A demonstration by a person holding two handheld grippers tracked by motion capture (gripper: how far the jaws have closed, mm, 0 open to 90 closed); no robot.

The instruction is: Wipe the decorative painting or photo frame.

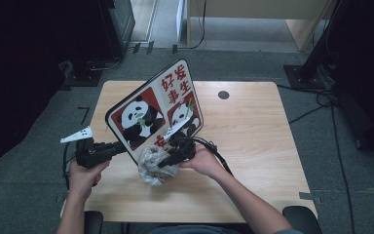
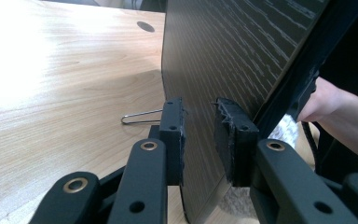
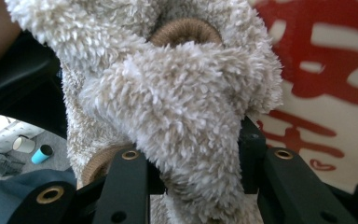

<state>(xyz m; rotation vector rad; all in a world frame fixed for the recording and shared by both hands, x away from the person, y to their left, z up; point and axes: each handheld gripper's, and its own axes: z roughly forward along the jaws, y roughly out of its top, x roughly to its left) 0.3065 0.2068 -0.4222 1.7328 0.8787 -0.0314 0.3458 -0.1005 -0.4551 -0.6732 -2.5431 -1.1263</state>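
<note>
Item: panda board (image 1: 155, 109), a flat rigid panel with rounded corners, printed face showing two pandas and red characters, dark wood-grain back (image 2: 223, 56). Position: tilted up on its near edge over the near-centre of the wooden table (image 1: 253, 126), printed face toward the person. Handling, as judged: stiff, thin and probably light, with a smooth face that may slip; best taken at an edge, with the pads well onto the flat, since a corner hold would let it pivot. Current hold: left gripper (image 1: 118, 145) at the board's near-left edge, its jaws narrow, one pad on each face of the panel (image 2: 200, 135), apparently clamping it. Item: fluffy cloth (image 1: 153, 165), pale, long-piled, soft and compressible, with a brown band (image 3: 186, 30) showing; it sits bunched at the board's near edge, against the printed face. Handling, as judged: very light, limp, no risk of breakage; grips anywhere, but a bunched fold holds better than a loose end. Current hold: right gripper (image 1: 167, 159), jaws closed narrow around a thick fold of the cloth (image 3: 191, 140). Also noted: a thin wire clip (image 2: 142, 117) lying on the table behind the board, and a dark round hole (image 1: 223, 95) at the table's far side.
</note>
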